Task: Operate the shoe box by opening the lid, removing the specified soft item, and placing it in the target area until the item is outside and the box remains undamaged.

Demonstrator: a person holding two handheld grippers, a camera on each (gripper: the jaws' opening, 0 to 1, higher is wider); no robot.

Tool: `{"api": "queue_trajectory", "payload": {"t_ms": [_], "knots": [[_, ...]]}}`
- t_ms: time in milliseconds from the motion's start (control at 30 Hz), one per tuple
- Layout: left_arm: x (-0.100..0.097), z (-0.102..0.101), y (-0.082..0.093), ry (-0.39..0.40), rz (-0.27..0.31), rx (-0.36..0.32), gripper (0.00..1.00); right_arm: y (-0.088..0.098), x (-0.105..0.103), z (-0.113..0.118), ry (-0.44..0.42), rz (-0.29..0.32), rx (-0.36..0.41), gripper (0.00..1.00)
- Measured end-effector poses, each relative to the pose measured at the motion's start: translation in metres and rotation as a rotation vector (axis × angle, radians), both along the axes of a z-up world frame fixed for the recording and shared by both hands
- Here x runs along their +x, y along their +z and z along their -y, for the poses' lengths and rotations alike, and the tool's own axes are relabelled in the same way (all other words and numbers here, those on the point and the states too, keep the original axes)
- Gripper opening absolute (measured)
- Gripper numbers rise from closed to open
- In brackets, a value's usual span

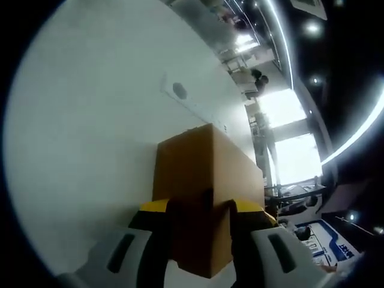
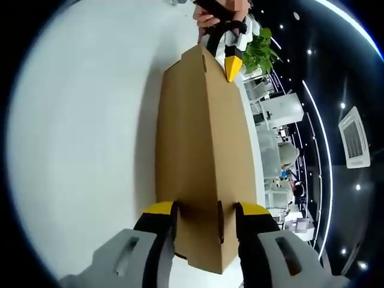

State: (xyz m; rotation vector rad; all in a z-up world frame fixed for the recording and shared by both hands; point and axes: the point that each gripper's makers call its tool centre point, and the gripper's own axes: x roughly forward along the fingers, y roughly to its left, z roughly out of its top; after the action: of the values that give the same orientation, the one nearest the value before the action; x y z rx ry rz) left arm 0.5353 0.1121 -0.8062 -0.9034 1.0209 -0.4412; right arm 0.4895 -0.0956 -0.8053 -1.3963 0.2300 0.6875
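Here, sitting on a white table (image 1: 78, 150) and taking up the left side of the left gripper view, then a round dark mark (image 1: 179, 90) lying on that table beyond the box. Lying closed at centre, the brown cardboard shoe box (image 1: 204, 174), its near end rising between the two jaws of the left gripper (image 1: 205, 210). Standing a little apart with yellow-tipped dark fingers (image 1: 157, 207), and seeming to be pressing against the near end of the box on either side, though not telling for certain whether gripping or only touching. Further right, glowing bright windows (image 1: 285, 129), and lower right showing a blue and white printed surface (image 1: 327, 240). Moving to the right gripper view: again spreading across the left, the white table (image 2: 78, 138). Running lengthwise away from the camera at centre, the shoe box (image 2: 201, 138), lid down and flat. Straddling its near end, the right gripper (image 2: 205, 213), jaws parted about the width of the box end, yellow fingertips (image 2: 159, 209) sitting at the box's lower corners; contact looking likely but not being clear. Reaching in at the far end of the box, near the top of the view, the left gripper (image 2: 231, 54), its yellow tip touching the box's far edge, with a person's hand (image 2: 219, 9) holding it. Standing to the right of that, a green leafy plant (image 2: 261, 51).
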Motion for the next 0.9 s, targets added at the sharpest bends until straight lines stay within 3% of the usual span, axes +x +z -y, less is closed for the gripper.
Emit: {"api": "queue_trajectory", "payload": {"t_ms": [467,600,667,900], "knots": [[-0.0001,0.0002,-0.0026,-0.005,-0.021,-0.010,0.42,0.0001,0.0001,-0.0004,-0.006,-0.005,0.003,0.39],[-0.0013,0.0048,-0.0065,-0.013,-0.035,0.003,0.48,0.0001,-0.0002,-0.0004,-0.008,-0.006,0.003,0.39],[-0.0020,0.0086,-0.0075,-0.043,-0.013,0.033,0.51,0.0001,-0.0003,-0.0003,-0.007,-0.007,0.004,0.39],[-0.0032,0.0086,-0.0073,-0.061,-0.006,0.043,0.52,-0.0002,-0.0004,-0.0001,-0.009,-0.009,0.004,0.40]]}}
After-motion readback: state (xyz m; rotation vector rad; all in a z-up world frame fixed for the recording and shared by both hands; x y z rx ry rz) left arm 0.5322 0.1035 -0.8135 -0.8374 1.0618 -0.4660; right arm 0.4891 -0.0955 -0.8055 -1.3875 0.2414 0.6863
